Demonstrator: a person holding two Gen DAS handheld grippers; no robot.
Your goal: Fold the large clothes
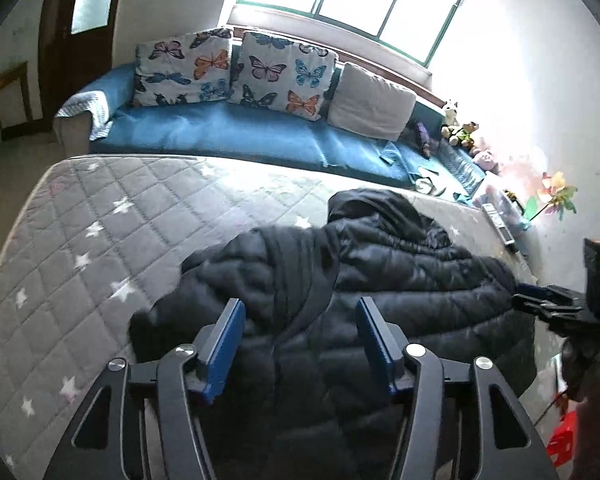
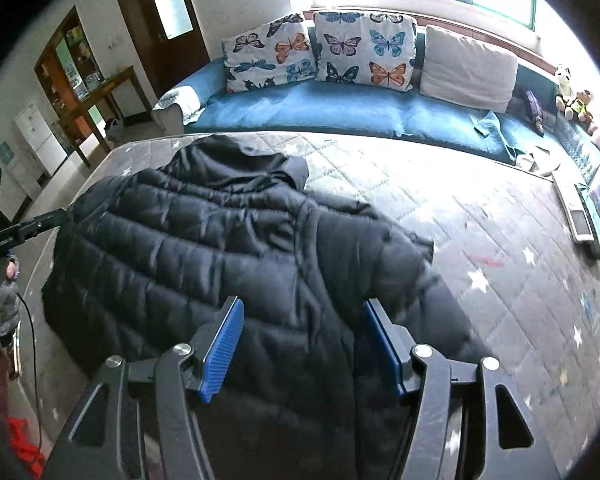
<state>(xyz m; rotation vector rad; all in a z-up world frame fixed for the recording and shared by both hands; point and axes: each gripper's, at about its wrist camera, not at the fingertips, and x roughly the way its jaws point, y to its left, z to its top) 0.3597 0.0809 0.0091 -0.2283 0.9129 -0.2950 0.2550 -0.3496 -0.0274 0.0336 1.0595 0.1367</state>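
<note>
A black puffer jacket (image 1: 340, 280) lies rumpled on a grey quilted mattress (image 1: 100, 240) with white stars, its hood toward the sofa. My left gripper (image 1: 300, 304) hangs over the jacket's near edge, its blue pads apart and nothing pinched between them. In the right wrist view the same jacket (image 2: 220, 240) spreads across the mattress (image 2: 480, 220), and my right gripper (image 2: 303, 303) stands open above its near part. Each gripper shows in the other's view: the right one (image 1: 540, 300) at the jacket's right edge, the left one (image 2: 28, 228) at its left edge.
A blue sofa (image 2: 340, 108) runs along the mattress's far side with two butterfly cushions (image 2: 364, 50) and a white pillow (image 2: 468, 68). Plush toys (image 2: 576, 100) sit at its right end. A remote control (image 2: 580, 222) lies on the mattress's right side. A red stool (image 1: 564, 440) stands on the floor.
</note>
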